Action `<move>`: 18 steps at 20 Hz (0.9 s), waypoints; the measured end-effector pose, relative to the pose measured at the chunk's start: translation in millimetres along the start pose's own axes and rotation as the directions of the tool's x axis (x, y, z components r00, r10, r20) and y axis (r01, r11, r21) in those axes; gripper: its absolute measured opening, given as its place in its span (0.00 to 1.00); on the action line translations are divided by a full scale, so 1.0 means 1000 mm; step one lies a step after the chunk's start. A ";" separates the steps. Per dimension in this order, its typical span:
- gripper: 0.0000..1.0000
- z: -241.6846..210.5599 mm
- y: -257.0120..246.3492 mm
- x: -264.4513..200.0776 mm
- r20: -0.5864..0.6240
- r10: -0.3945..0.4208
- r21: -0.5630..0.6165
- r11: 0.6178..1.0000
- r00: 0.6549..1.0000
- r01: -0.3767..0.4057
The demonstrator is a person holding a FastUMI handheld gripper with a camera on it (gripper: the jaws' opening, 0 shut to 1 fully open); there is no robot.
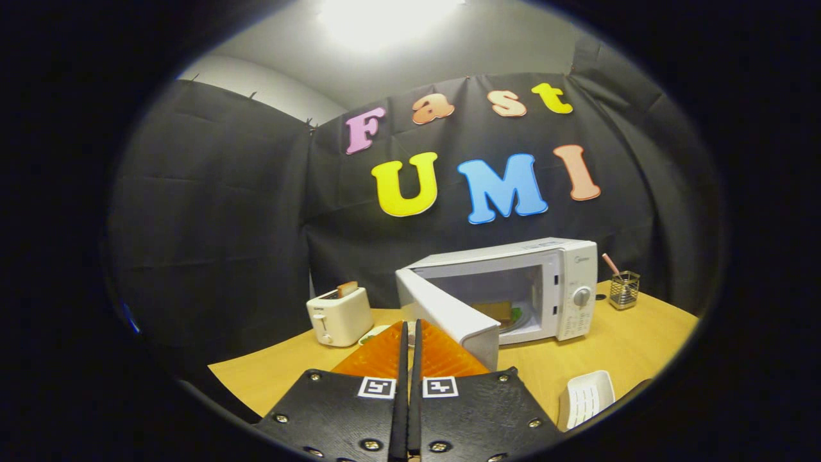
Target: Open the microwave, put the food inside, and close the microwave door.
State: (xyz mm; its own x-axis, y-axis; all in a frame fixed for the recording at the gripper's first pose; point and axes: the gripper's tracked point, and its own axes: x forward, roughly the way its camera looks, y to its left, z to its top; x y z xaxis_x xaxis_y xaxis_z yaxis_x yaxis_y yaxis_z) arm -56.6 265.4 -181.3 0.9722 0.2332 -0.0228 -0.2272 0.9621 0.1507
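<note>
The gripper [409, 337] was at the near edge of the wooden table [641, 346], and its two orange fingers [378, 353] were pressed together, with only a thin dark line between them and nothing held. The tips pointed toward the outer edge of the microwave door [449, 314], which stood just ahead of them, a little to the right; I could not tell if they touched it.

To the right of the fingers, near the table edge, lay a small white ribbed dish [587, 398]. To the left, a little farther, stood a white toaster [338, 314] with a slice of bread [347, 288] sticking out of its slot. A pale plate [372, 333] showed partly between the toaster and the fingers.

Beyond the fingers stood the white microwave [571, 289], with its door swung open toward the gripper. Inside the cavity the food [497, 312] (something brown with a bit of green beside it) rested on a plate [521, 321]. The control panel with a round knob [582, 296] was on the right side of the microwave.

Farther right, near the black cloth wall [211, 212], was a wire mesh cup [624, 289] holding a pink stick [610, 264].
</note>
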 end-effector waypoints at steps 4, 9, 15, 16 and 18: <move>0.01 0.005 -0.047 0.009 -0.001 -0.082 -0.010 0.997 0.997 0.082; 0.01 0.008 -0.099 0.017 0.005 -0.189 -0.052 0.981 0.982 0.189; 0.01 0.013 -0.140 0.040 0.006 -0.254 -0.068 0.965 0.967 0.254; 0.01 0.015 -0.146 0.044 0.010 -0.264 -0.058 0.963 0.965 0.264; 0.01 0.016 -0.154 0.056 0.004 -0.264 -0.033 0.964 0.965 0.264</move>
State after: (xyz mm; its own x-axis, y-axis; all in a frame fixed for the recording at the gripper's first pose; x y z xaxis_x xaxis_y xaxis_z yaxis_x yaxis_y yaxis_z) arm 34.2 128.2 -190.3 0.9979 -0.0293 -0.0577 0.0353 0.9936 0.1071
